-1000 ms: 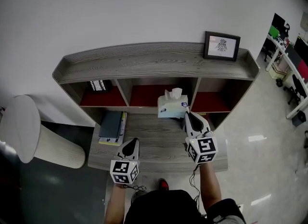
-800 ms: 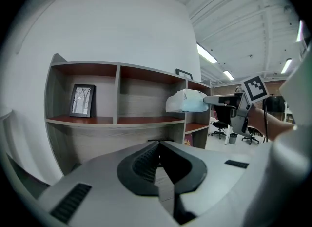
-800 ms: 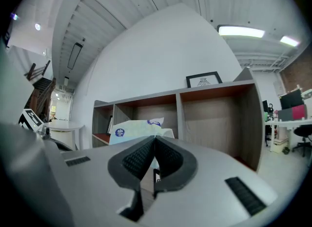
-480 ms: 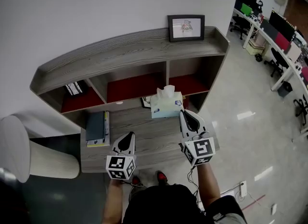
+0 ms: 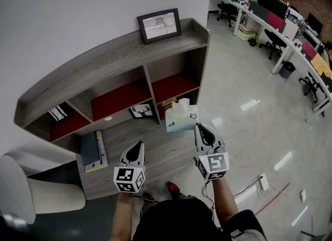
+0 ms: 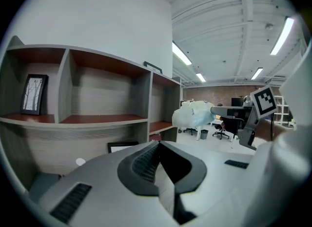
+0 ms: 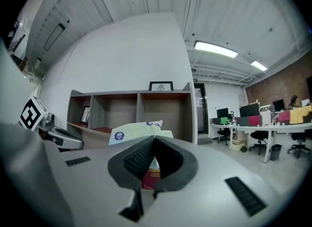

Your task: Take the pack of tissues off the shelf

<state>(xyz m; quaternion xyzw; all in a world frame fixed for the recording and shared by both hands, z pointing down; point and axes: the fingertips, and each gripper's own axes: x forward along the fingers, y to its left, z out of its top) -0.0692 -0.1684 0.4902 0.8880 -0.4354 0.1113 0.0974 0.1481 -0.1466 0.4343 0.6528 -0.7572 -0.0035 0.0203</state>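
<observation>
My right tool (image 5: 200, 127) clamps the pack of tissues (image 5: 181, 119) by its near edge; it looks light, soft and slippery, and my left tool (image 5: 138, 146) is closed, empty.

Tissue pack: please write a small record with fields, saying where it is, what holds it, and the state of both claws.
item: tissue pack
place: in the air, in front of the right end of the shelf, not resting on it
held by: right claw, shut on its near side
left claw: shut, empty
task state: pack is off the shelf
</observation>
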